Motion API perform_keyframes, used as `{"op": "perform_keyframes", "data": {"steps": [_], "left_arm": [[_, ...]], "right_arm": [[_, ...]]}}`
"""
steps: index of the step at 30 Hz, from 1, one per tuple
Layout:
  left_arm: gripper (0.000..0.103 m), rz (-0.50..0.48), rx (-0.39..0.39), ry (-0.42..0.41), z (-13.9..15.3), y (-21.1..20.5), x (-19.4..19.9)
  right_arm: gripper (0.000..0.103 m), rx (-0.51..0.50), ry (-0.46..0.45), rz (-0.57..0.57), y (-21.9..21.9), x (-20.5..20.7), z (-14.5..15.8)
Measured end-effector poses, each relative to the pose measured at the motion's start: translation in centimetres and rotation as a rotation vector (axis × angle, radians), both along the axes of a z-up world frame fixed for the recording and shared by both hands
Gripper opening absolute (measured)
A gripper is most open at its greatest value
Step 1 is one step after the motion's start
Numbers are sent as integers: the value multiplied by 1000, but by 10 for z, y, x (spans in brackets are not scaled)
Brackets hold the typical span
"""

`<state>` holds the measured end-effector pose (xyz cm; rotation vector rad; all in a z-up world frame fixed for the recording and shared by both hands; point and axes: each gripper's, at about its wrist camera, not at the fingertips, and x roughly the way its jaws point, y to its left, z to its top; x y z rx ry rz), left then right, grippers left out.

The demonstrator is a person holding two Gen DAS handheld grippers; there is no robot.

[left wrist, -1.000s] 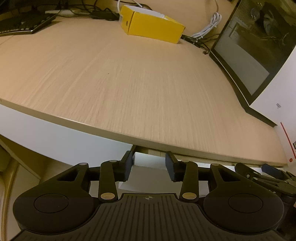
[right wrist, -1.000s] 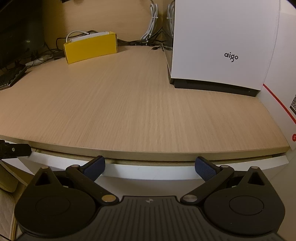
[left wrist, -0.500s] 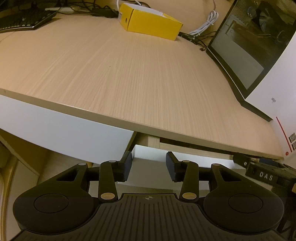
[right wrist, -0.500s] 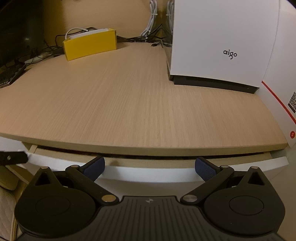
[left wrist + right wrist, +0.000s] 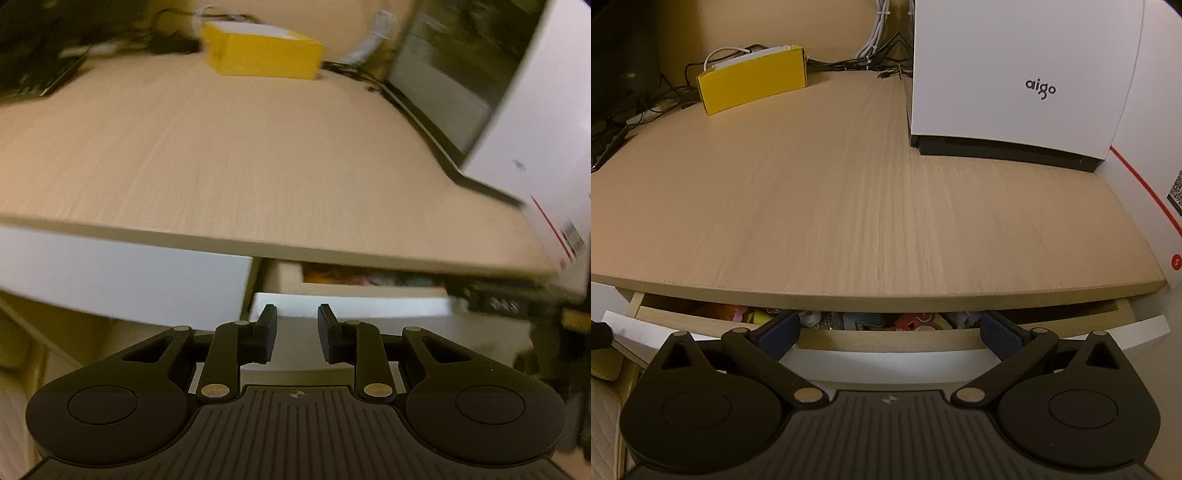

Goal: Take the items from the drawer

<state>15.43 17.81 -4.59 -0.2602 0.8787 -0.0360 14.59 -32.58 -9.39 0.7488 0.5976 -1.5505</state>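
Drawer [image 5: 886, 341] partly open under the desk [image 5: 849, 203]
Colourful small items [image 5: 916, 320] show in its gap. The left gripper [image 5: 297, 334] is closing on nothing; the right gripper [image 5: 888, 334] is spread wide, empty, over the white drawer front.

Drawer [image 5: 886, 360] under my desk edge: white front panel, light wood inner walls; partly pulled out, a narrow strip of its inside showing below the desktop; front roughly level. Items [image 5: 916, 320] inside: a colourful jumble, red, yellow, pink and teal pieces lying close together along the visible strip; individual shapes too hidden to identify; left-wrist view blurred.
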Motion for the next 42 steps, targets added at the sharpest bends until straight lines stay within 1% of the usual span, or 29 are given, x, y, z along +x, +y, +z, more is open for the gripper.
{"op": "perform_keyframes", "data": {"steps": [2, 4, 7, 9, 11, 12, 13, 16, 19, 22, 24, 26, 33, 35, 37, 38, 39, 42], "left_arm": [[27, -63, -11, -15, 8, -8, -3], [27, -117, -4, -43, 17, -21, -1], [27, -147, 12, -54, 16, -40, 12], [27, -162, 50, -37, 9, -51, 23], [27, -175, 88, 6, -2, -60, 30], [27, -184, 100, 33, -7, -62, 31], [27, -195, 106, 59, -11, -63, 29], [28, -222, 128, 53, -12, -67, 21], [29, -230, 122, 70, -13, -66, 17], [29, -240, 95, 79, -15, -62, 10], [31, -242, 81, 91, -15, -58, 6], [31, -246, 68, 107, -14, -55, 0], [31, -315, 96, 147, -11, -71, -17], [31, -337, 107, 171, -9, -73, -19], [31, -352, 115, 201, -8, -75, -18], [31, -363, 118, 217, -7, -75, -18], [31, -368, 118, 230, -7, -76, -16], [29, -388, 116, 272, -7, -80, -11]], "right_arm": [[103, 1, 4, -6, 4, 2, 0], [103, -3, 4, -17, 9, 3, -1], [103, -12, 3, -30, 18, 4, -1], [103, -16, 2, -43, 25, 5, -1], [103, -15, 3, -48, 32, 7, -1], [103, -15, -1, -75, 35, 7, 0], [103, -16, -2, -78, 38, 8, 0], [103, -29, -4, -104, 48, 12, -1], [103, -26, -11, -118, 57, 18, -1], [103, 1, -15, -131, 62, 23, 1], [103, 21, -23, -153, 66, 25, 3], [103, 38, -30, -149, 71, 26, 4], [103, 91, -115, -102, 94, 18, 12], [103, 110, -139, -86, 99, 14, 14], [102, 122, -163, -105, 103, 6, 16], [102, 117, -164, -117, 105, -1, 18], [102, 111, -168, -152, 107, -6, 19], [102, 103, -165, -176, 109, -25, 22]]}}
